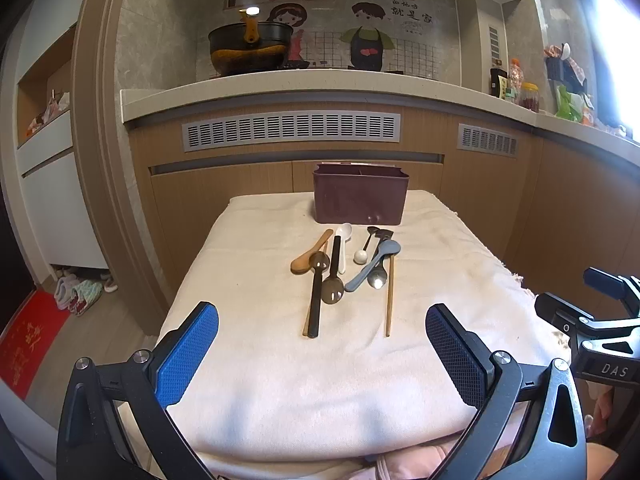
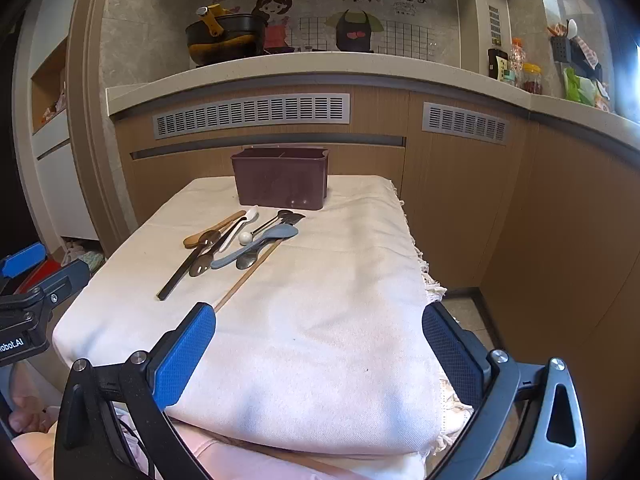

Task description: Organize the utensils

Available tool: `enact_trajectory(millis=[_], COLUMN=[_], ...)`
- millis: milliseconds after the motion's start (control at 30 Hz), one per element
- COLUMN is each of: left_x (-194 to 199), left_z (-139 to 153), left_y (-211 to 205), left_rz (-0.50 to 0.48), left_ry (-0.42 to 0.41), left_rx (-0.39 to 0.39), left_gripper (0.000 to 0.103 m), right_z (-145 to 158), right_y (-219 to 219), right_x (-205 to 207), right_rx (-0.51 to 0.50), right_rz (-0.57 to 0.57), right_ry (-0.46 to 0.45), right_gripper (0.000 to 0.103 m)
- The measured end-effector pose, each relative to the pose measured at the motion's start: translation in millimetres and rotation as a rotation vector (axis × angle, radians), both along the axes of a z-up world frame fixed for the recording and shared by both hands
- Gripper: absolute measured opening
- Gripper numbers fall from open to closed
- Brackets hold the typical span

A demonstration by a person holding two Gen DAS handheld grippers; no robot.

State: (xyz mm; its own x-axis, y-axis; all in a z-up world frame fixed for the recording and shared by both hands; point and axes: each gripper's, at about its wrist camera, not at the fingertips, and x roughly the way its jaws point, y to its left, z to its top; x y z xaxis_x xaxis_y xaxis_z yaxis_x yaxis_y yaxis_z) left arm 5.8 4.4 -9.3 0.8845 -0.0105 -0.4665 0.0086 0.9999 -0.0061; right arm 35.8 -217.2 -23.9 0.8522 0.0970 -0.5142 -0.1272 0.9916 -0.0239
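Blue-padded fingers of my left tool frame the bottom of the left wrist view, spread as wide as they go with nothing between them but the cream cloth covering the tabletop. Farther along the cloth lies the heap of utensils: a wooden spoon, a white spoon, a slotted brown spoon, a grey-blue spatula, a metal spoon, a long black handle and a wooden chopstick, some crossing one another. Just behind them, at the far end of the cloth, stands the maroon utensil holder; a divider shows at its rim, but I cannot see down into it. At the right edge my other tool shows its black body with the letters "DAS". On the kitchen counter beyond sits a black pot, and the wall sticker carries Chinese characters.

From the right wrist view, my right tool is likewise fully spread and holds nothing, its fingers over the near edge of the cloth. The utensils lie ahead and to the left, and the holder sits behind them. My left tool appears at the left edge, where I can read "obot.AI". Jars and bottles stand on the counter at the right, their labels too small to read.
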Motion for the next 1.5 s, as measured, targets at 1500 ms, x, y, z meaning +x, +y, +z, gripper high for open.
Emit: enact_trajectory(millis=[1500], left_x=[-0.4], left_z=[-4.1], left_y=[-3.6], left_rz=[0.001], left_ry=[0.012], left_rx=[0.009], left_gripper=[0.103], right_z=[2.7], right_y=[-1.4], right_x=[-2.9], right_rx=[0.001], right_rz=[0.006], right_ry=[-0.009], right_gripper=[0.103])
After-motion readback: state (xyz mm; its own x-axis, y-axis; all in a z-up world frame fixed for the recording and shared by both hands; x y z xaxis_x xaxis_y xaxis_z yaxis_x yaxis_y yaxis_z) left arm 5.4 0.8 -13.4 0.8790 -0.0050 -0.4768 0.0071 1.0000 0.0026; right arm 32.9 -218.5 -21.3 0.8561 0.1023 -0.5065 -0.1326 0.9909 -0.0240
